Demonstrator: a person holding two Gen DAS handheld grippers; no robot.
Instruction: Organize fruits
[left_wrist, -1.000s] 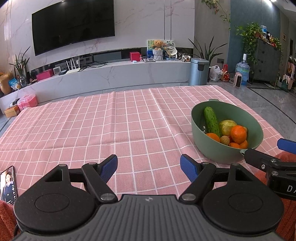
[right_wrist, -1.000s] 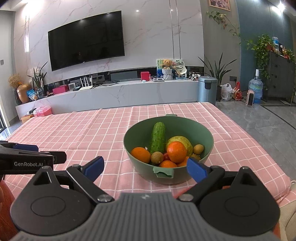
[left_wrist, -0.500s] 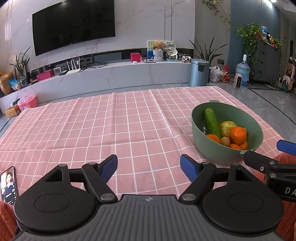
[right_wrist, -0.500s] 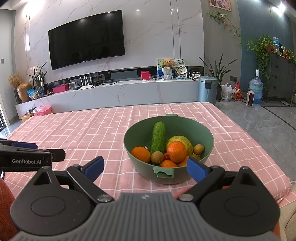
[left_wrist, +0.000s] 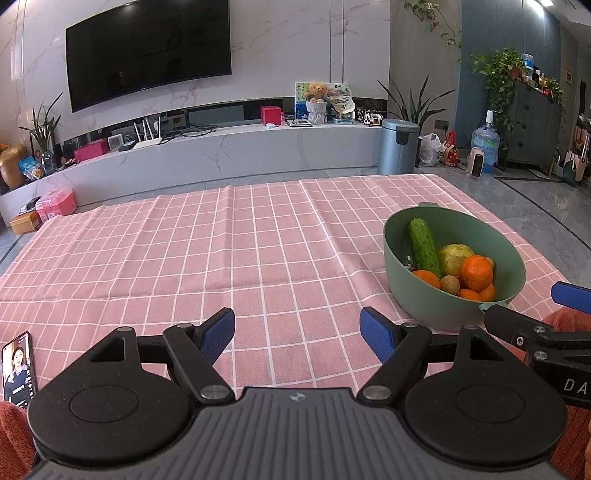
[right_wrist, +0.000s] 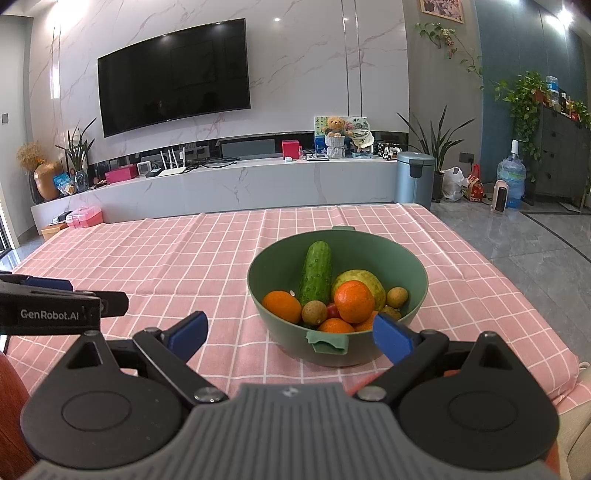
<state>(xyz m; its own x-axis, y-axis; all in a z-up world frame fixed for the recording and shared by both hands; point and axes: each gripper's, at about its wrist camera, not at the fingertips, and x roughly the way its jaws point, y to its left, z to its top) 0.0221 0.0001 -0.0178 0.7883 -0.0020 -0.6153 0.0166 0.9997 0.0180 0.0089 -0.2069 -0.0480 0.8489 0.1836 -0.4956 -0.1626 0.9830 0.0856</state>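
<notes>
At the lower left edge of my left wrist view a phone (left_wrist: 18, 369) lies on the pink checked tablecloth (left_wrist: 221, 258), its screen lit. My left gripper (left_wrist: 297, 332) sits at the bottom centre of that frame with its blue-padded fingers spread wide, nothing between them, only bare cloth ahead. Further right, in the middle right of the frame, stands the green bowl (left_wrist: 424, 295) holding the fruit: a cucumber (left_wrist: 423, 245) leaning against the far wall, a yellow-green round fruit (left_wrist: 454, 256) beside it, oranges (left_wrist: 476, 272) in front. My right gripper pokes in at the right edge. In the right wrist view, my left gripper shows at the left edge, then my right gripper (right_wrist: 290, 334) at the bottom centre, also spread wide and empty. The bowl (right_wrist: 413, 266) sits just beyond it, slightly right of centre, its near handle tab (right_wrist: 328, 341) between my fingertips' line and the rim; small brown fruits (right_wrist: 314, 312) lie among the oranges.
</notes>
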